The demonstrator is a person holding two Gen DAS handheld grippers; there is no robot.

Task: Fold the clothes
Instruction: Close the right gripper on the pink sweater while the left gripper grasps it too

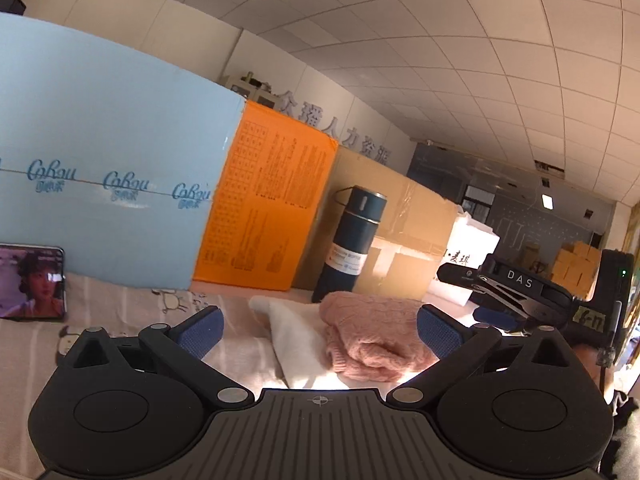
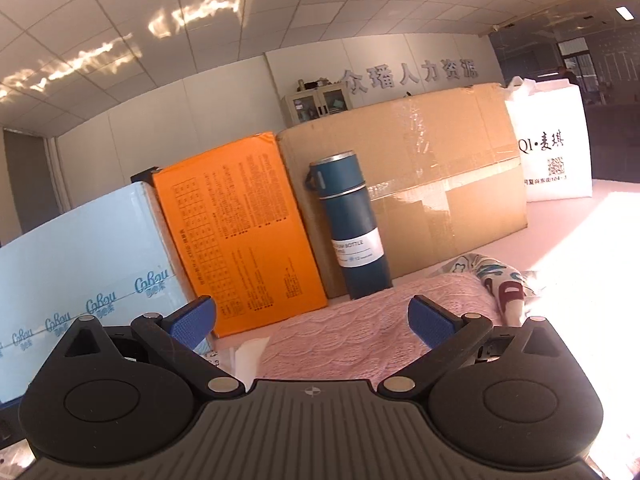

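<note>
A pink knitted garment [image 1: 368,344] lies bunched on the table, partly on top of a white garment [image 1: 296,340]. My left gripper [image 1: 320,330] is open, its blue-padded fingers spread wide on either side of the two garments and holding nothing. The right gripper's body [image 1: 516,292] shows at the right edge of the left wrist view; its fingertips are hard to make out there. In the right wrist view my right gripper [image 2: 312,320] is open over the same pink knit [image 2: 360,332], with a white cloth edge [image 2: 250,356] at its left. A patterned garment [image 2: 500,284] lies beyond the knit.
Standing along the back are a light blue box [image 1: 112,184], an orange box [image 1: 268,204], a dark blue vacuum bottle [image 1: 352,240], a cardboard box [image 2: 432,168] and a white bag [image 2: 552,148]. A phone [image 1: 32,282] with a lit screen is propped at the left. A pink printed cloth [image 1: 120,304] covers the table.
</note>
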